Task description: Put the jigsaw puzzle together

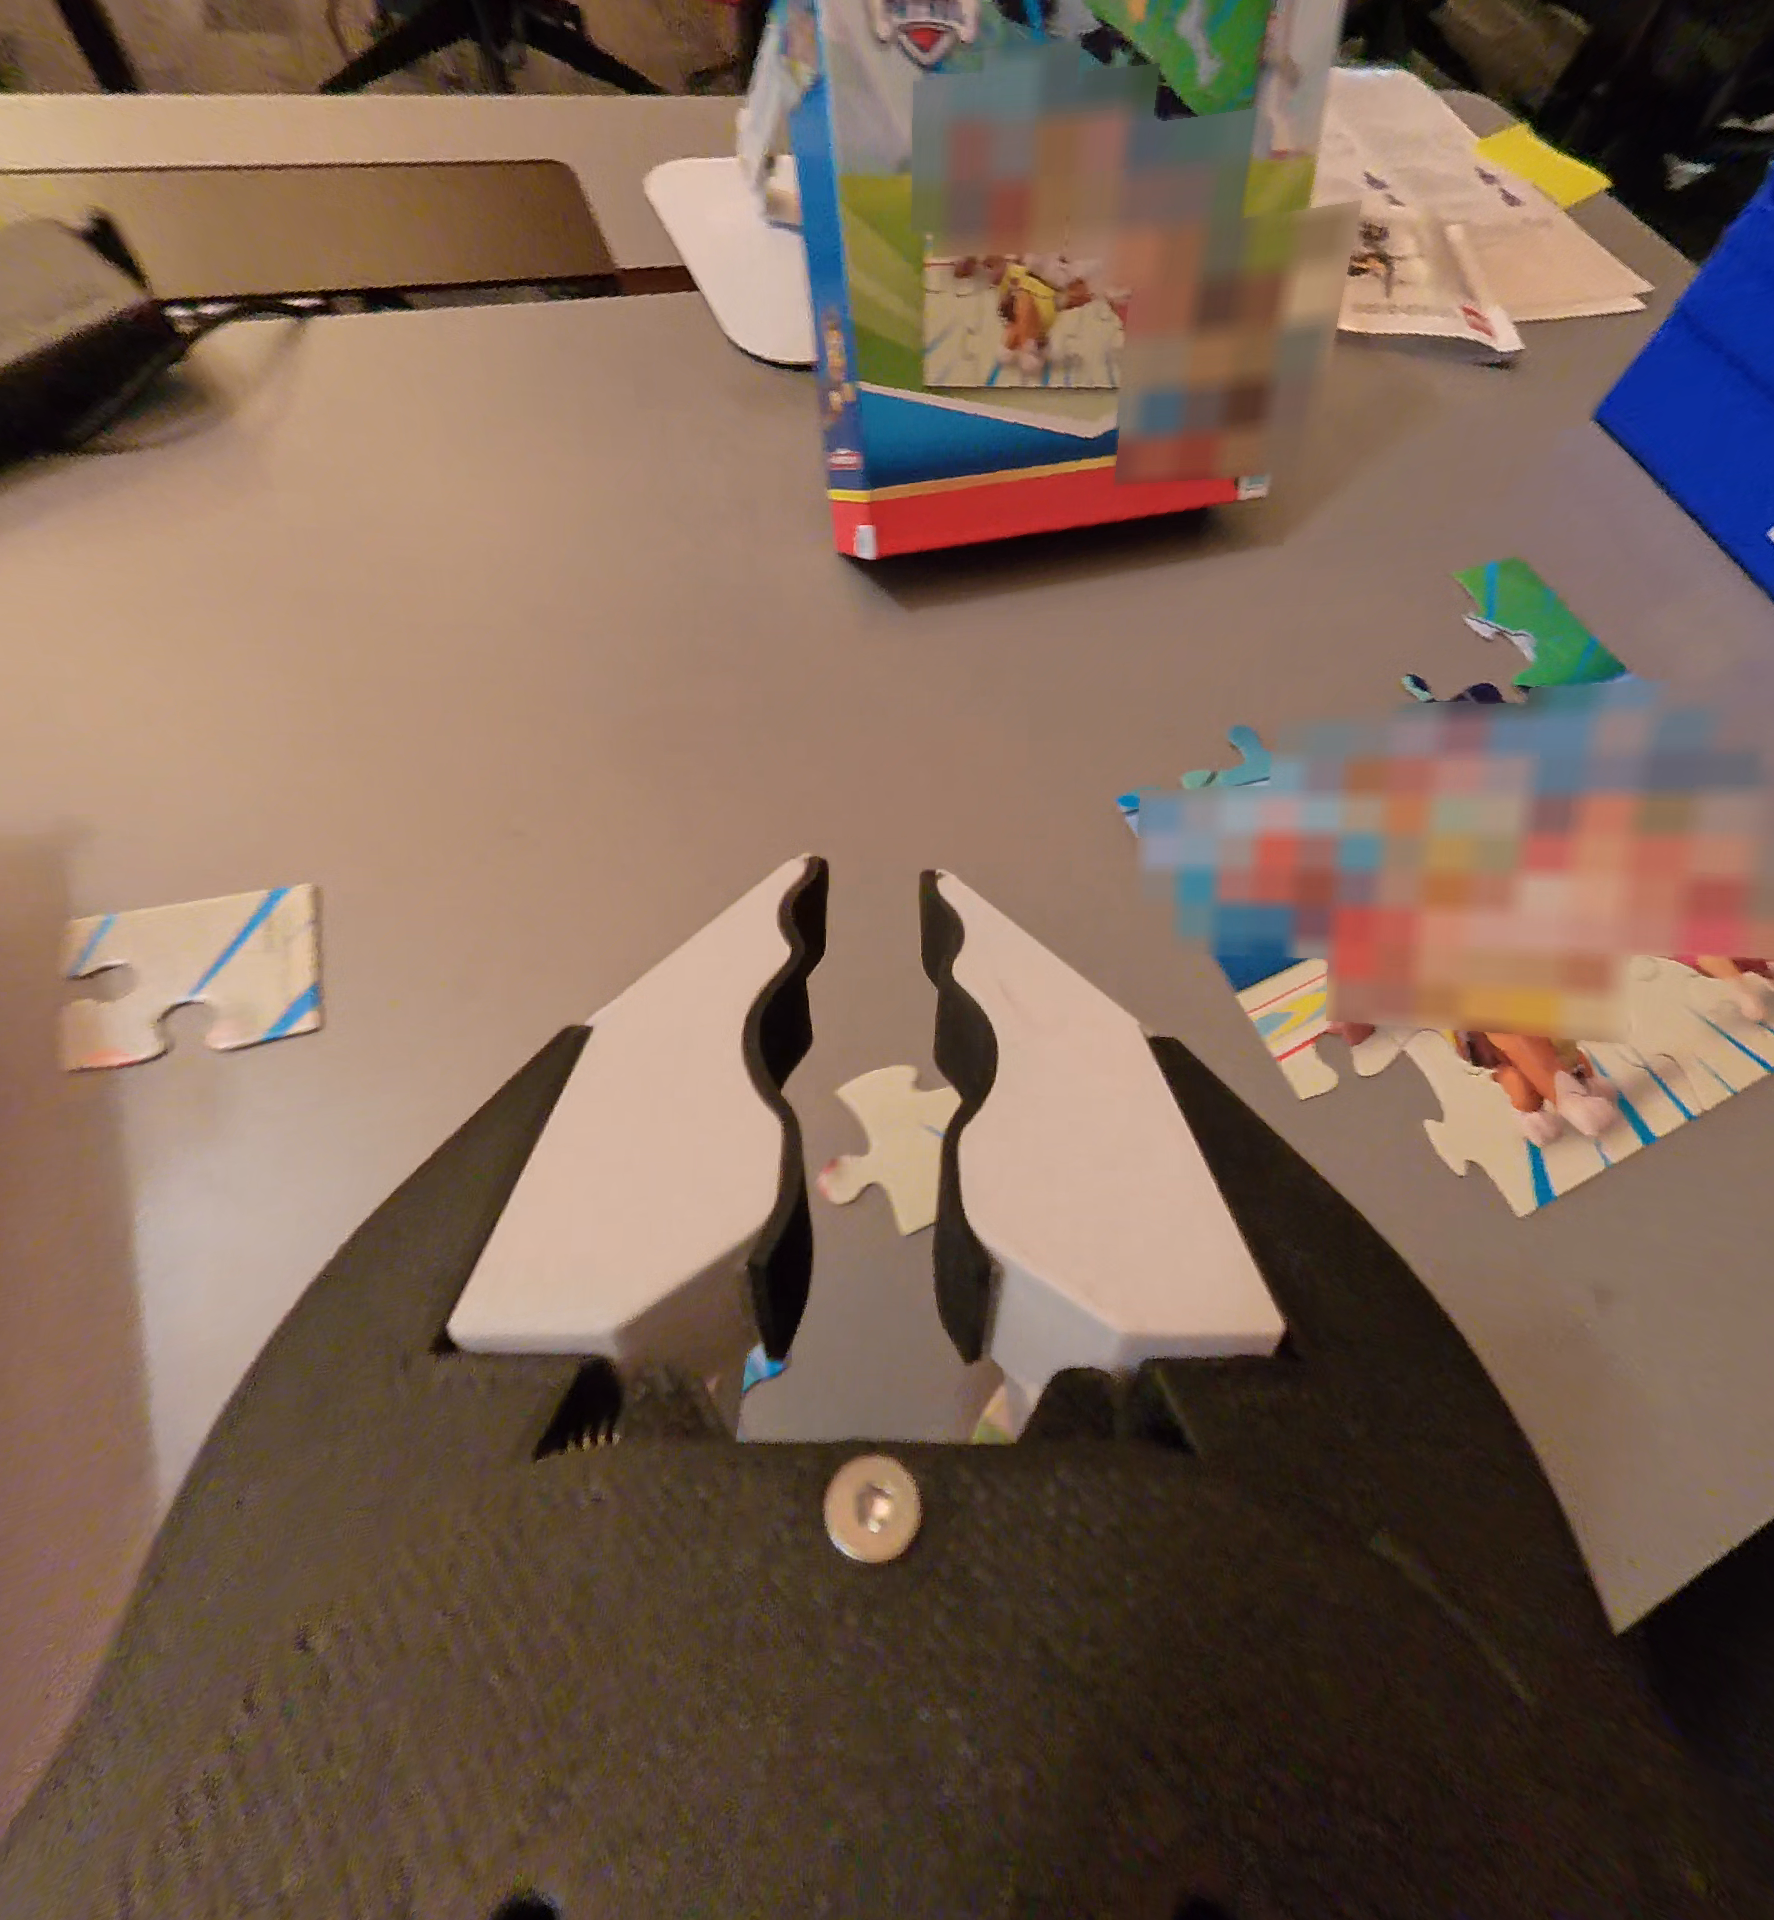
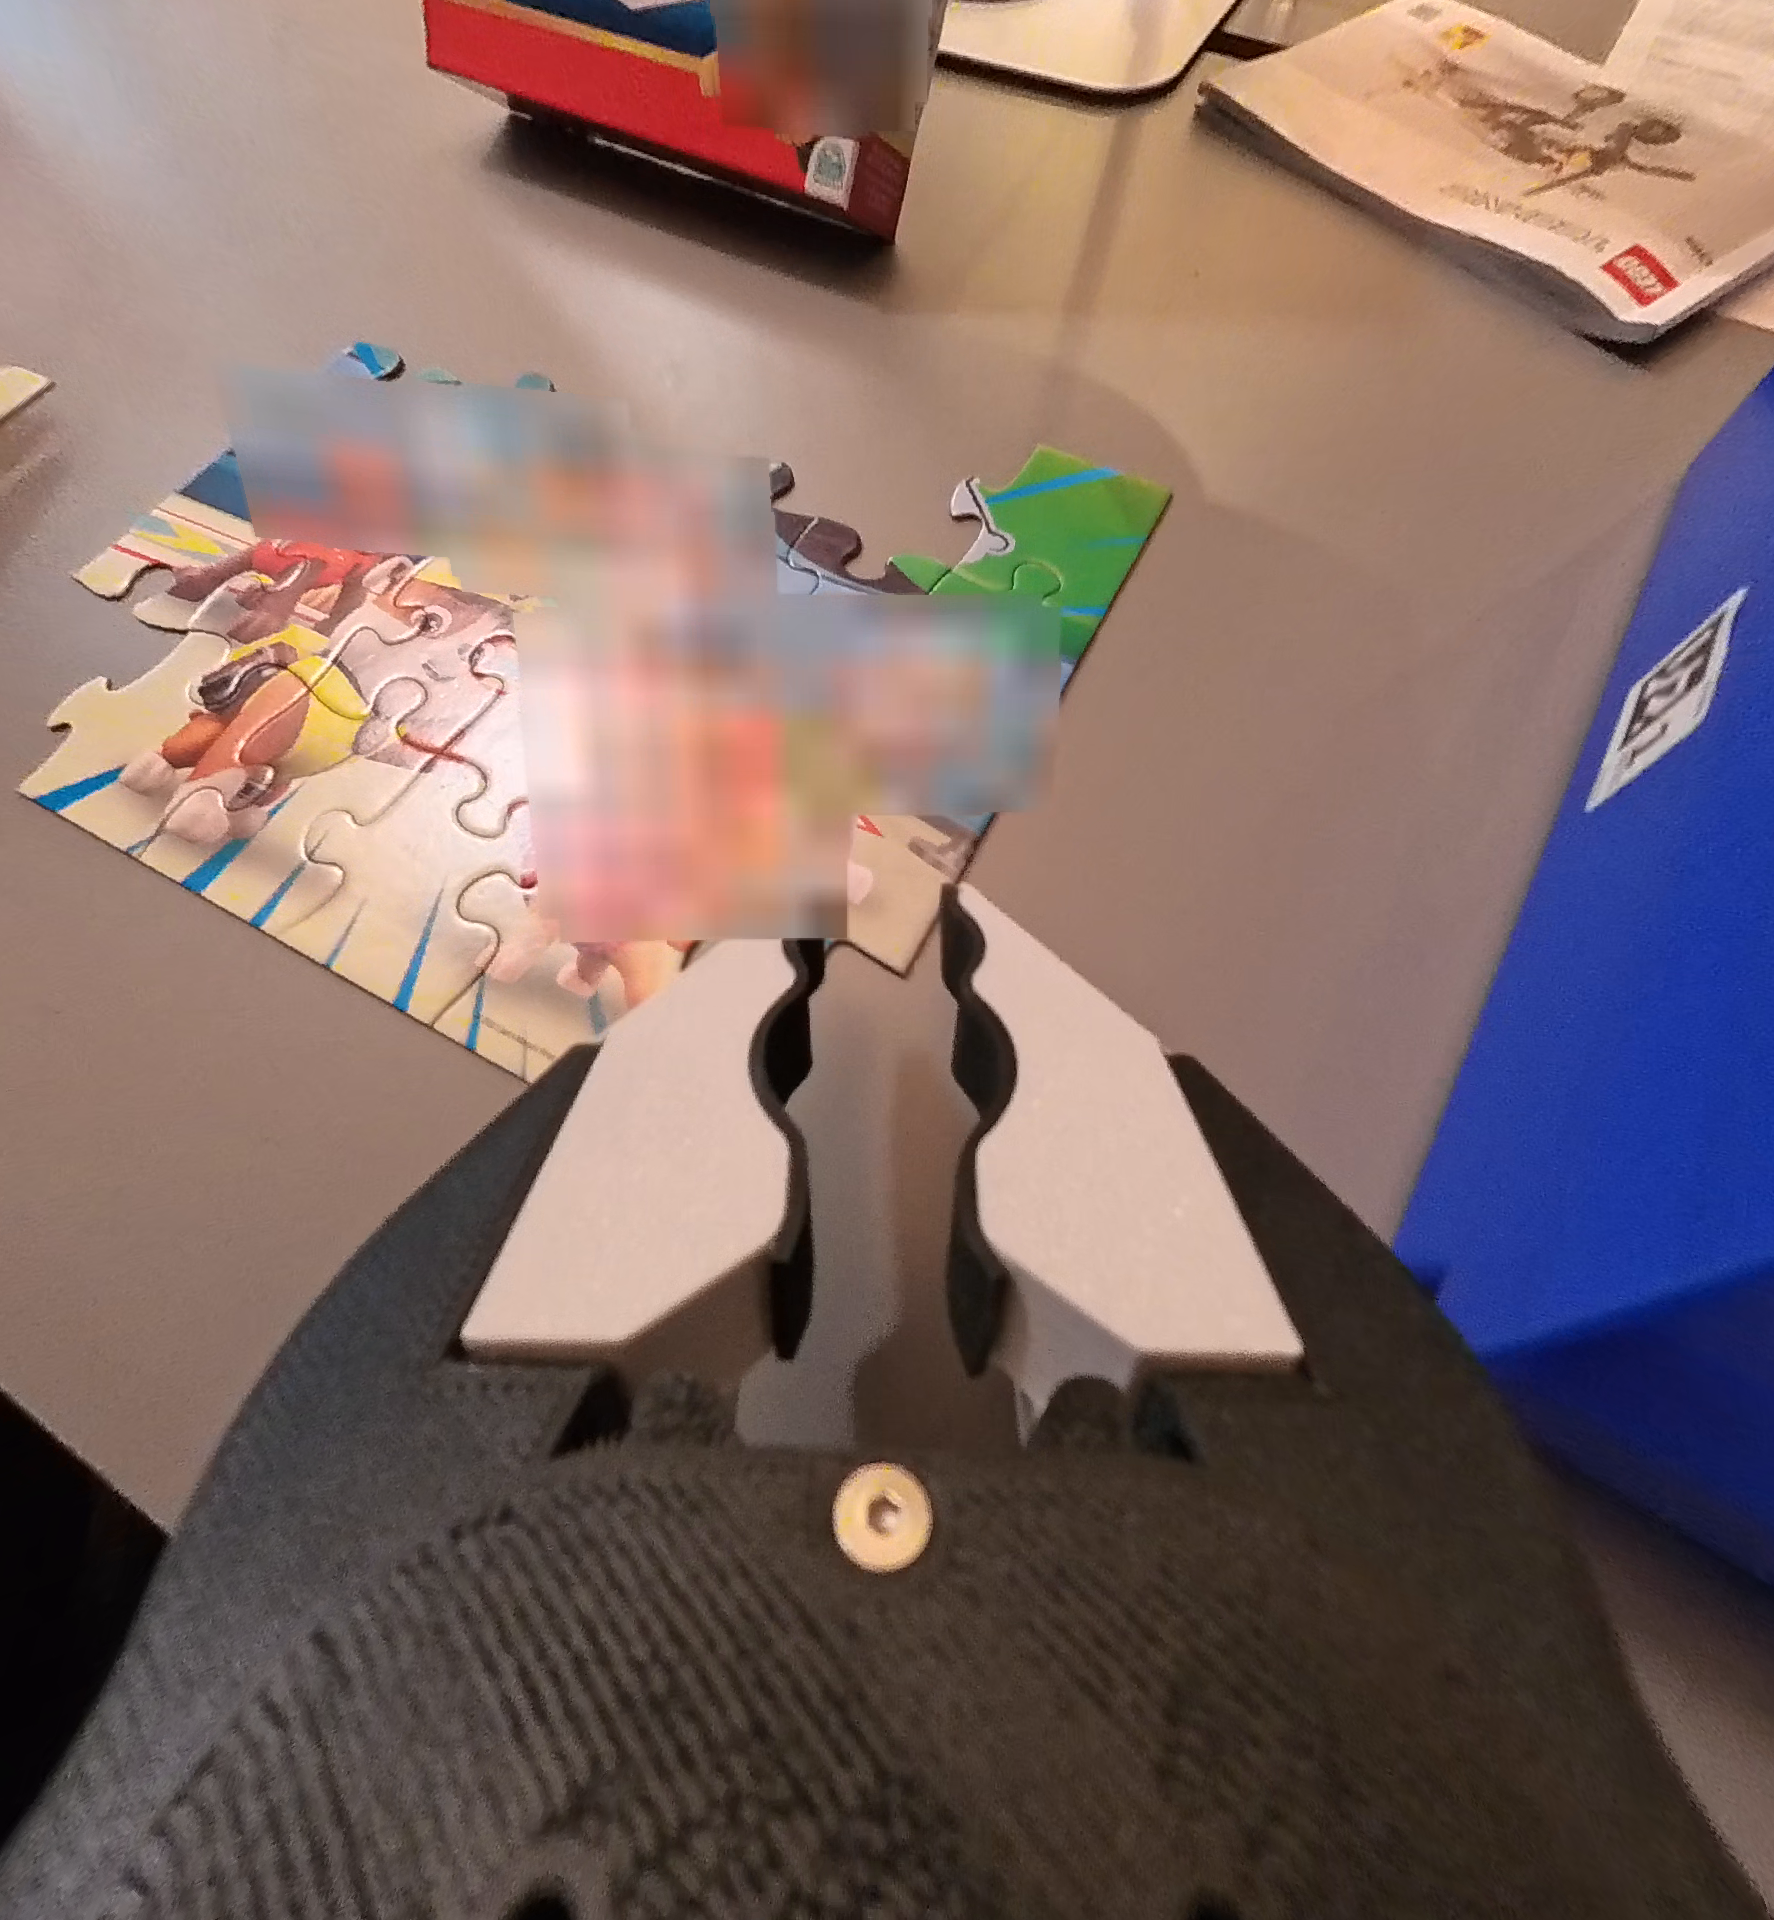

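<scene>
My left gripper (image 1: 870, 871) is open above the grey table (image 1: 550, 675), with nothing between its tips. A pale loose puzzle piece (image 1: 888, 1138) lies flat on the table under the gap between its fingers, and neither pad presses on it. Another loose piece (image 1: 192, 977) with blue stripes lies to the left. My right gripper (image 2: 878, 925) is open at the near right corner of the partly assembled puzzle (image 2: 343, 748). That corner lies on the table between its fingertips and is not gripped. The puzzle also shows in the left wrist view (image 1: 1641, 1091).
A colourful puzzle box (image 1: 1018, 416) stands at the back middle and also shows in the right wrist view (image 2: 654, 104). A blue bin (image 2: 1641, 1039) stands close on the right. Paper booklets (image 2: 1485, 156) lie at the back right. A black device (image 1: 21, 353) sits at the far left. Spacing between my two grippers at the tips: around 40 cm. The left tips stand about 35 cm off the black device (image 1: 21, 353).
</scene>
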Demonstrator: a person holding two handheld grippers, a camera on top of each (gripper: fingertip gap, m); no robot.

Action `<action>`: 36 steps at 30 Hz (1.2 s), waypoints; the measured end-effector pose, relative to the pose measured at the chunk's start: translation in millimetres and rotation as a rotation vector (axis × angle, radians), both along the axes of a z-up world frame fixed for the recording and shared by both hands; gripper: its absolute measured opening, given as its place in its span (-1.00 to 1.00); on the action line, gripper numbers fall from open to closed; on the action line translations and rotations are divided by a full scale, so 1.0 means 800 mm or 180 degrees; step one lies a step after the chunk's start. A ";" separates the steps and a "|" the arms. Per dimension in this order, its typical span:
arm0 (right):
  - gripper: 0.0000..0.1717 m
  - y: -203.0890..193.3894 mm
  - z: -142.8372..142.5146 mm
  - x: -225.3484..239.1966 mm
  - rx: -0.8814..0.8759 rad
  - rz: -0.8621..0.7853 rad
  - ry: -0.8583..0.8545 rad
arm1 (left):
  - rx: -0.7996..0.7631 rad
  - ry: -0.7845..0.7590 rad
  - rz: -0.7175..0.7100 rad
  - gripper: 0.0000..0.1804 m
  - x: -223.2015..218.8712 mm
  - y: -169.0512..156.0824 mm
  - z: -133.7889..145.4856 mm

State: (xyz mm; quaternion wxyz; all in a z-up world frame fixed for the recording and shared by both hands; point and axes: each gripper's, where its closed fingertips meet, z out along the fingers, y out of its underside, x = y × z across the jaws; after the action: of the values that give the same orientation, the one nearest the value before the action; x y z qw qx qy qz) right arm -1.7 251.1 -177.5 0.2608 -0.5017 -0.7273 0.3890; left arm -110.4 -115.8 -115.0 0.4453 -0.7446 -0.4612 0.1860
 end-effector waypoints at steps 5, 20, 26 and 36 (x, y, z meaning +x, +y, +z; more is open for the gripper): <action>-0.77 -0.004 0.009 -0.004 0.0243 0.0057 0.0084 | -0.0115 0.0021 0.0270 -0.79 -0.002 -0.054 0.005; -0.77 -0.069 0.040 -0.021 0.0187 0.0354 0.0313 | -0.0098 -0.0127 0.0439 -0.74 0.013 -0.111 -0.016; -0.77 -0.078 0.047 -0.018 0.0116 0.0332 0.0370 | -0.0077 -0.0260 0.0088 -0.72 0.015 -0.065 -0.037; -0.78 -0.069 0.047 -0.008 -0.0109 0.0206 0.0378 | -0.0228 -0.0327 -0.0145 -0.71 0.015 -0.034 -0.048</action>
State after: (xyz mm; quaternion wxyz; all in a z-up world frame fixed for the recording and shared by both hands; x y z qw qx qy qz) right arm -8.0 196.2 -140.1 0.2821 -0.4583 -0.7196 0.4388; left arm -98.1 -143.1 -153.2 0.3982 -0.7789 -0.4594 0.1537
